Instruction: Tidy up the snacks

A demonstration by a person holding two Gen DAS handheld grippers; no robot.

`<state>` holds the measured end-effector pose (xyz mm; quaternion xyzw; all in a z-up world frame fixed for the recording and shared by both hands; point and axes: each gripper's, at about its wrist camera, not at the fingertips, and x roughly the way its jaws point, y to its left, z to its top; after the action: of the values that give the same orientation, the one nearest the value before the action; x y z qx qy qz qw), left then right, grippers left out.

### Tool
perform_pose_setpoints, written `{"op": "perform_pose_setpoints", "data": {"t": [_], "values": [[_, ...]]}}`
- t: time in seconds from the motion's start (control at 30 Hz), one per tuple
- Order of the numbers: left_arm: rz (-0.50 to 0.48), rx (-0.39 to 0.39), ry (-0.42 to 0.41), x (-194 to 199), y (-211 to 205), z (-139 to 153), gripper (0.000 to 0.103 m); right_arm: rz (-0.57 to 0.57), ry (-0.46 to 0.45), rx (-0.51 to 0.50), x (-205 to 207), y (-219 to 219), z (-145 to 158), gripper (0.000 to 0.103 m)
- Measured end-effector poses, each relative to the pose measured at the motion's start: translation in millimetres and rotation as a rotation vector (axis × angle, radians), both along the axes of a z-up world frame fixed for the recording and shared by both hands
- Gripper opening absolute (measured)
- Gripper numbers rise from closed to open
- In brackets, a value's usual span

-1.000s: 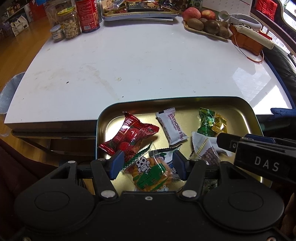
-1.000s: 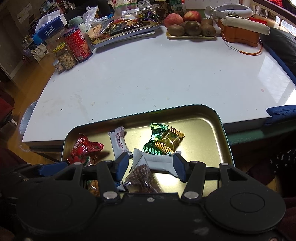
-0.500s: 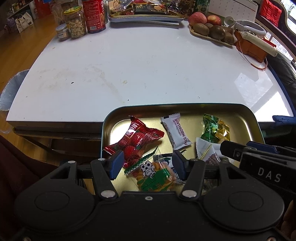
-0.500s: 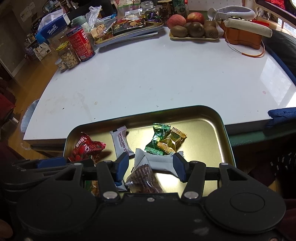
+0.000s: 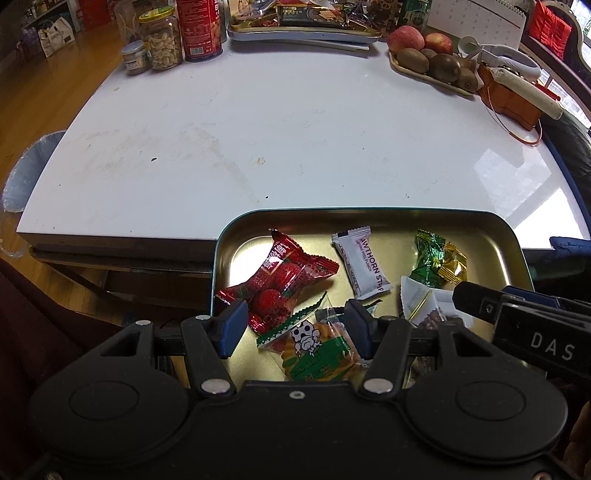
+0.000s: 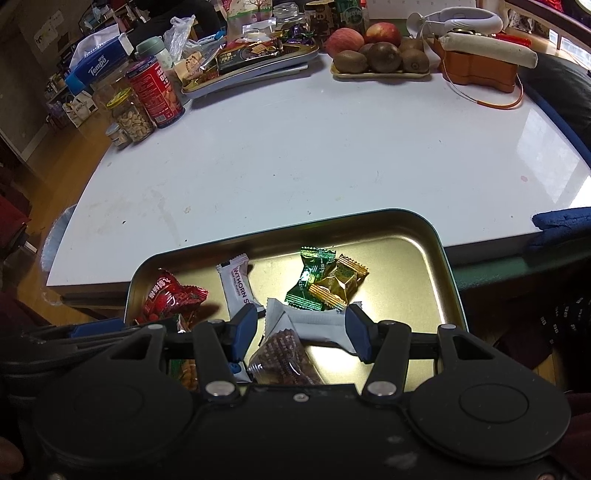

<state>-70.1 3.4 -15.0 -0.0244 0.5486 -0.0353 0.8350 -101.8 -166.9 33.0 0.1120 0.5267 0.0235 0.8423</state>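
A gold metal tray (image 5: 369, 218) (image 6: 413, 251) sits in front of the white table's near edge and holds several wrapped snacks. My left gripper (image 5: 295, 326) is open over a clear orange snack bag (image 5: 314, 350), beside a red strawberry candy pack (image 5: 280, 280) and a white hawthorn strip (image 5: 364, 266). My right gripper (image 6: 301, 332) is open above a white-topped brown snack pack (image 6: 284, 347). Green (image 6: 312, 280) and gold (image 6: 338, 282) candies lie just beyond it. The right gripper's side shows at the right of the left wrist view (image 5: 524, 317).
White table (image 5: 277, 129) stretches ahead. At its far side stand a nut jar (image 5: 162, 40), a red can (image 5: 199, 26), a tray of snacks (image 5: 303, 26), a fruit plate (image 5: 432, 62) and an orange box (image 5: 509, 96). A blue cloth (image 6: 561, 221) lies at right.
Both views have shifted slightly back and up, so the table's far side shows more. The tray and snacks keep their places. Both grippers stay open.
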Motion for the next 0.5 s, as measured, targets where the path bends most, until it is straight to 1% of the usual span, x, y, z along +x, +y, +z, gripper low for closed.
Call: {"op": "perform_pose_setpoints", "data": {"t": [0.2,0.5], "values": [[0.006,-0.009,0.004,0.5,2.6,0.1,0.061,0.003,0.001,0.003,0.3,-0.2,-0.4,0.056],[0.001,0.001,0.0,0.8,0.6,0.2,0.061,0.008,0.006,0.009,0.6,-0.6,-1.3,0.056]]}}
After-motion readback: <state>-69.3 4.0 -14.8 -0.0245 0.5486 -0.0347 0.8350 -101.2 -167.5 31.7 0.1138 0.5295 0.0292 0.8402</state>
